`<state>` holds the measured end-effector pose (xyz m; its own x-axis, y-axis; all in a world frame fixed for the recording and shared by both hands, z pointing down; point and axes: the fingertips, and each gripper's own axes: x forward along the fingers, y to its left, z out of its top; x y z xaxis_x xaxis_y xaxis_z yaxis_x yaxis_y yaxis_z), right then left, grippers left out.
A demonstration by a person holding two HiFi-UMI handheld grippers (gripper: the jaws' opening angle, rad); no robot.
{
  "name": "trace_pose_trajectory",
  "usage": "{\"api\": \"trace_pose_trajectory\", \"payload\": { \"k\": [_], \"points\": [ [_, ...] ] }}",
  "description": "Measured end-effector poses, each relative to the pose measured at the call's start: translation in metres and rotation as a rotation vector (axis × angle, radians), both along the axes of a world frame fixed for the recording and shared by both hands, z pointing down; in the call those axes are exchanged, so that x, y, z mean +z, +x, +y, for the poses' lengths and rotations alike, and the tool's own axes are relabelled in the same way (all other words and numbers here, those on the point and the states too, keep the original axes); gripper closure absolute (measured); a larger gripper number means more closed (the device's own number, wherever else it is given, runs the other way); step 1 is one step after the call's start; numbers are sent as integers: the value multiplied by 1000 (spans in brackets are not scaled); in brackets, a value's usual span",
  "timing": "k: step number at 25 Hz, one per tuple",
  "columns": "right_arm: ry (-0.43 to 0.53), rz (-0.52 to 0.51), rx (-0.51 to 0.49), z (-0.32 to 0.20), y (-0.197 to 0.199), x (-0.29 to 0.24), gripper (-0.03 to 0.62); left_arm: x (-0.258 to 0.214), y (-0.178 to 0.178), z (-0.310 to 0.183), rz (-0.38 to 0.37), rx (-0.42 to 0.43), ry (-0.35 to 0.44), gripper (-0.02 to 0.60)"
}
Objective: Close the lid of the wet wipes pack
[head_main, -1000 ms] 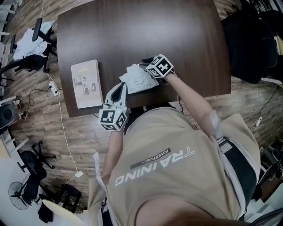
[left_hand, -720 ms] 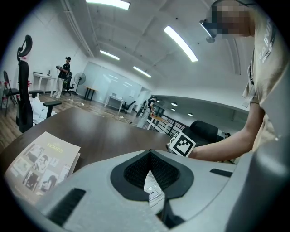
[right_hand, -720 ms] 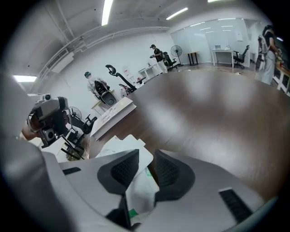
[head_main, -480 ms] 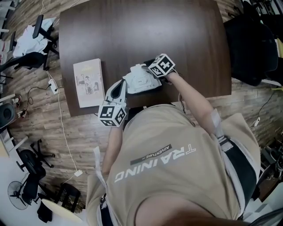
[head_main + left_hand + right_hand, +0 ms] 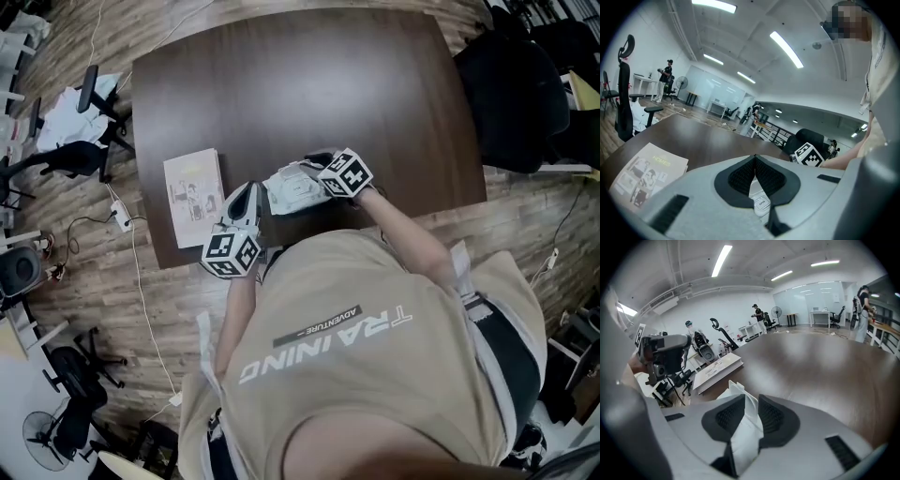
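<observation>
I see the right gripper (image 5: 320, 168) (image 5: 751, 401) with fingers pinching the wet wipes pack (image 5: 292, 186) (image 5: 745, 427) at the desk's (image 5: 309, 84) front edge. On the left gripper (image 5: 249, 191) (image 5: 754, 160), fingers pressed together at the tips, with the lid (image 5: 761, 204) tab visible behind.

The surface (image 5: 281, 94) is dark wood, smooth with a dull sheen. The pack (image 5: 291, 183) in the right gripper (image 5: 752, 398) is white crinkled plastic film. Both grippers are matt grey plastic with black ribbed pads (image 5: 774, 416). Left of the left gripper (image 5: 755, 158) lies a matt paper booklet (image 5: 195, 195).
</observation>
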<state>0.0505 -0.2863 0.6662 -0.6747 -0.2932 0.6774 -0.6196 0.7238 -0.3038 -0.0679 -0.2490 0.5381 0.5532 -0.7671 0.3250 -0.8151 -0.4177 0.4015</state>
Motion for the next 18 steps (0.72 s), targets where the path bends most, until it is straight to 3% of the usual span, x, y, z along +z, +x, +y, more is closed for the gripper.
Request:
{"api": "trace_pose_trajectory", "payload": {
  "k": [3, 12, 18],
  "points": [
    [33, -31, 18, 10, 2, -8, 503, -3, -5, 9, -3, -12, 16, 577],
    [77, -10, -64, 52, 1, -14, 503, 9, -10, 34, 5, -23, -15, 577],
    [188, 121, -215, 70, 3, -8, 503, -1, -4, 36, -1, -5, 2, 577]
  ]
}}
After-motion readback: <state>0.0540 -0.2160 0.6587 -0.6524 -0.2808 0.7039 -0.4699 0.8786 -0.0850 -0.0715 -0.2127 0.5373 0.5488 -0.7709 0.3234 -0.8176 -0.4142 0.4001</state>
